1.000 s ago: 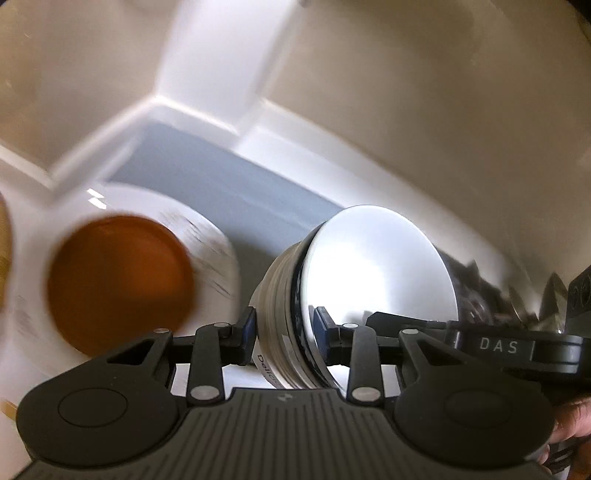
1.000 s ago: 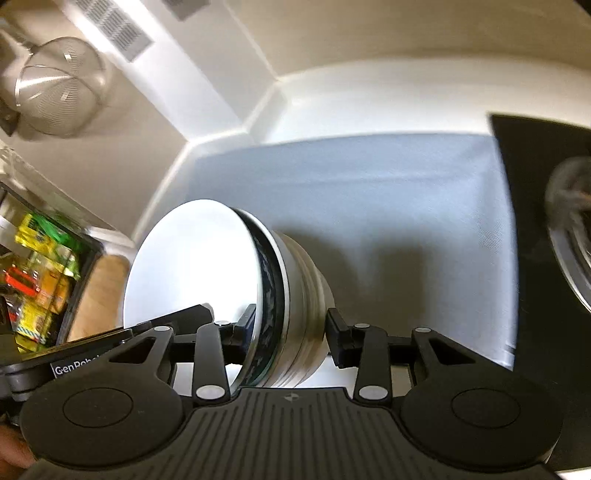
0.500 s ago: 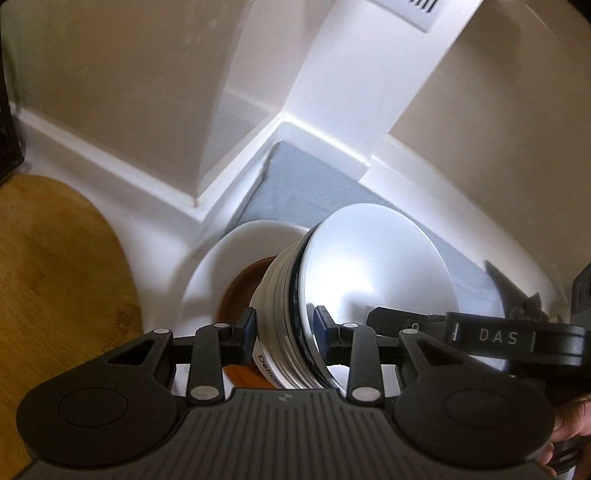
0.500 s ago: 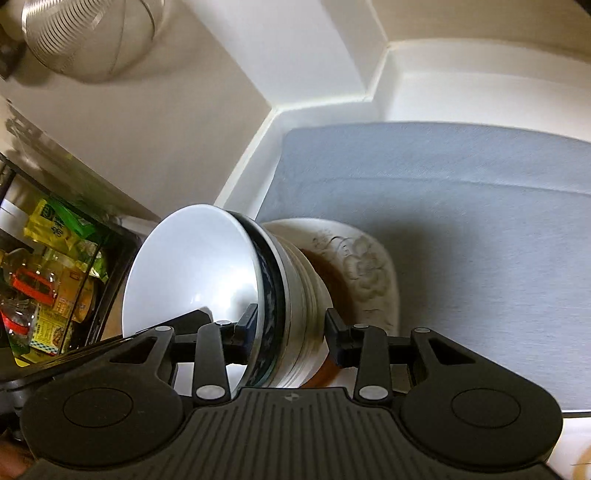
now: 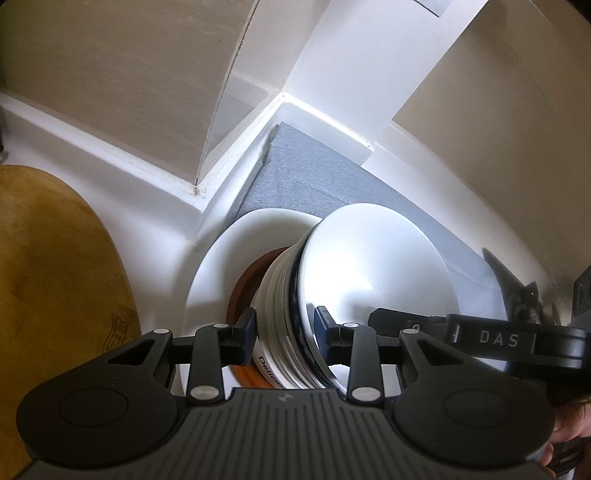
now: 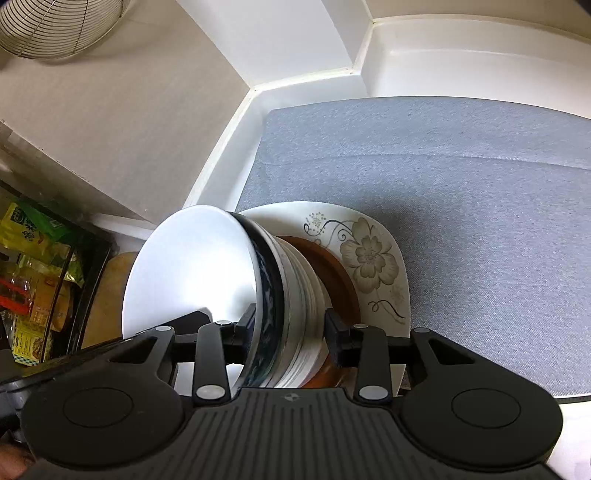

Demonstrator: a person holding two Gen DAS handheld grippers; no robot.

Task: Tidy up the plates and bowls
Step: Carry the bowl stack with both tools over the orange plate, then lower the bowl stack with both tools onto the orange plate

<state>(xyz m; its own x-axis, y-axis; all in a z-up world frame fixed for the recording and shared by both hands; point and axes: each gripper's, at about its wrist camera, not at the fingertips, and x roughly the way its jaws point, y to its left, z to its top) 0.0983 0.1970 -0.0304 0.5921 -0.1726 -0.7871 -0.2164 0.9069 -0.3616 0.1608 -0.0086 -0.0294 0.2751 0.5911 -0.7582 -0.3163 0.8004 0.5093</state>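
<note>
On the white counter [image 5: 159, 206], in the corner where the walls meet, lies a grey mat [image 6: 461, 177]; it covers most of the right wrist view and reaches up to the raised white edge.

A wooden board [image 5: 51, 266] sits to the left of the mat, apart from it, seen in the left wrist view. A dark rack of coloured packets [image 6: 33, 280] stands at the far left of the right wrist view, and a wire basket [image 6: 55, 26] hangs near the top left corner.

A white plate with a flower pattern [image 6: 373, 258] rests on the near left part of the mat. A brown dish [image 6: 332, 273] sits on it.

The stack of bowls [image 6: 295, 295] — white bowls nested, the innermost with a dark blue outside — is tilted on its side over the brown dish; whether it touches the dish cannot be told.

Left gripper [image 5: 284, 334]: jaws partly open, clamped across the stack's rim, one inside the inner bowl, one on the outer wall.

Right gripper [image 6: 290, 334]: jaws partly open, gripping the opposite rim of the same stack the same way — its left jaw inside the bowl, its right jaw against the outer bowl.
</note>
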